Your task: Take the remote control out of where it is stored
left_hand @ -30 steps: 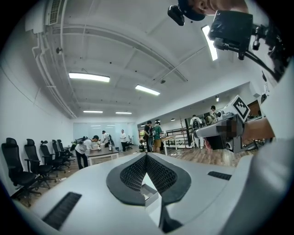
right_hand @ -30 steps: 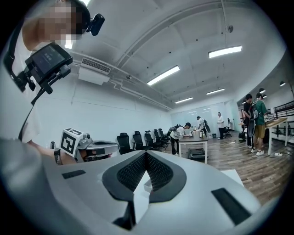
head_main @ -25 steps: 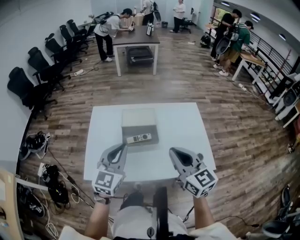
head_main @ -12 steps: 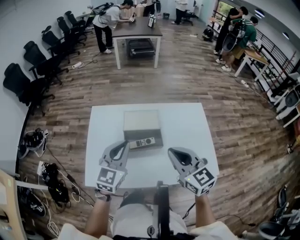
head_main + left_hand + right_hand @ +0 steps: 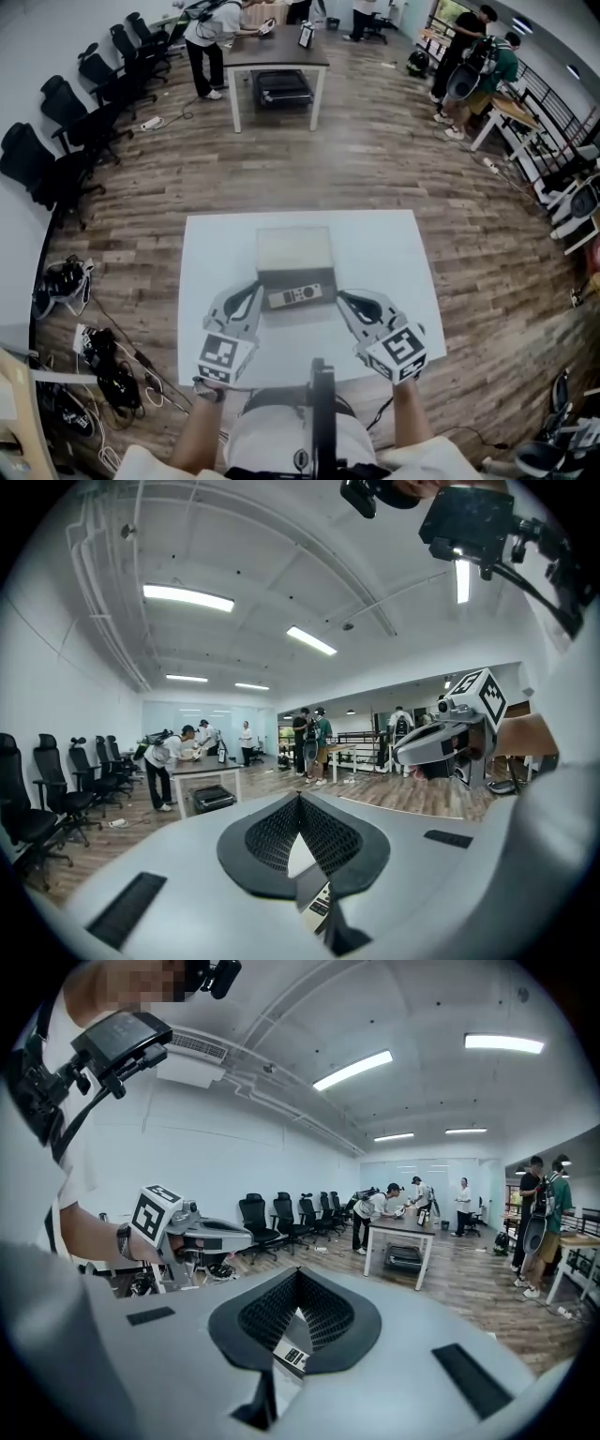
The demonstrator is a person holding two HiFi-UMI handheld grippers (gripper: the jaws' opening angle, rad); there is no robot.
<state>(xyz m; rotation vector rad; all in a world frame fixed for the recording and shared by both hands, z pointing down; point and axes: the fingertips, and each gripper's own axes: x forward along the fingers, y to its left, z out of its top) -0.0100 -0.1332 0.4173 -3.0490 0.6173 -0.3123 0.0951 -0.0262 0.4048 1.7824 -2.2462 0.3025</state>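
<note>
A grey remote control [image 5: 300, 296] lies crosswise in the dark open near part of a grey box [image 5: 293, 249] in the middle of the white table [image 5: 394, 253]. My left gripper [image 5: 251, 292] is just left of the remote, its jaws together and empty. My right gripper [image 5: 344, 299] is just right of it, also shut and empty. In the left gripper view, the remote [image 5: 321, 907] shows through the gap below the left gripper's [image 5: 300, 797] closed tips. In the right gripper view, the remote [image 5: 292, 1356] shows the same way below the right gripper [image 5: 298, 1271].
The table's near edge [image 5: 309, 367] is close to my body. Black office chairs [image 5: 56, 141] line the left wall, and cables and bags [image 5: 103, 366] lie on the floor at left. A second table [image 5: 277, 66] with people stands far back; more people [image 5: 478, 66] are at back right.
Both grippers have come closer to the box and now flank the remote on either side. Their jaws have stayed shut.
</note>
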